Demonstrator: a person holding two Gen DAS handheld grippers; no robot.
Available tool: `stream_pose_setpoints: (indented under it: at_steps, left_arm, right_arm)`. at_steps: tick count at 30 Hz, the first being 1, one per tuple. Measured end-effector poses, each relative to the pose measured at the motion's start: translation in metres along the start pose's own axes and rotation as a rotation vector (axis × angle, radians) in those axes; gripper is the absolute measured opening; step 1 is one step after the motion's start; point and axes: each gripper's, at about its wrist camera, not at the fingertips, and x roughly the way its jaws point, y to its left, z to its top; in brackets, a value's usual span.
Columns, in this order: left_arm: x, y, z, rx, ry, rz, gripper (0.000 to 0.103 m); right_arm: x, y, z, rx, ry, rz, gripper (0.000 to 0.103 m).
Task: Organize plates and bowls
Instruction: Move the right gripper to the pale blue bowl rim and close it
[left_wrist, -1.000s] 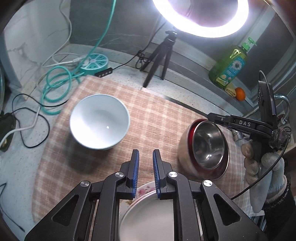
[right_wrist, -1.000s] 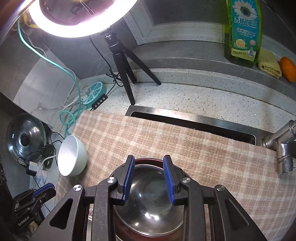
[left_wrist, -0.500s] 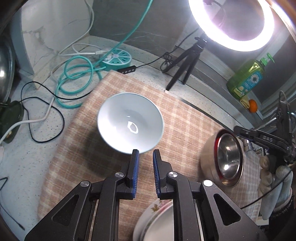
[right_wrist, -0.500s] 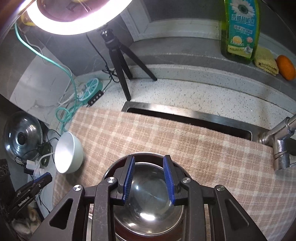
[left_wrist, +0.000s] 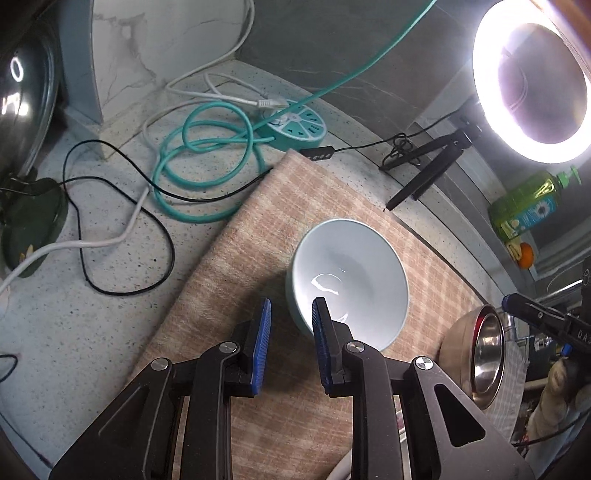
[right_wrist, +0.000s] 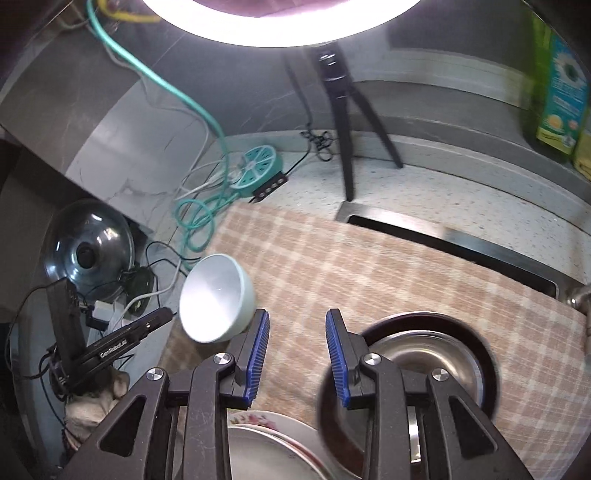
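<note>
Speckled stone forms the table (left_wrist: 92, 332), which is partly covered by one checked cloth (left_wrist: 236, 258).

Left wrist view: two bowls are counted on the cloth. One pale blue bowl (left_wrist: 354, 273) stands upright and empty; one steel bowl (left_wrist: 480, 354) with a red rim is seen at the right, also empty. The left hand-held gripper (left_wrist: 290, 332) is pointed steeply downward, its jaws have just been opening, and the near rim of the pale blue bowl is straddled but not pressed. One ring light (left_wrist: 532, 77) and one green bottle (left_wrist: 528, 210) are seen behind.

Right wrist view: the pale blue bowl (right_wrist: 218, 295), the steel bowl (right_wrist: 428, 362) and a flowered plate (right_wrist: 273, 443) at the lower edge are counted. The right hand-held gripper (right_wrist: 297, 350) is held parted over bare cloth, with nothing gripped.
</note>
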Motion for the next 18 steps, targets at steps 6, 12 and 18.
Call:
stream_pose_setpoints:
  at_steps: [6,12,18]
  left_arm:
    - [0.014,0.005,0.007,0.006,0.035,-0.003,0.021]
    - [0.021,0.009,0.013,0.01,0.053,-0.021,0.021]
    - [0.024,0.01,0.014,0.027,0.061,-0.033,0.021]
  right_arm:
    - [0.041,0.028,0.008,-0.022,0.066,0.013,0.029]
    - [0.078,0.046,0.012,-0.026,0.114,0.001,0.029]
    - [0.096,0.052,0.014,-0.026,0.132,-0.046,0.029]
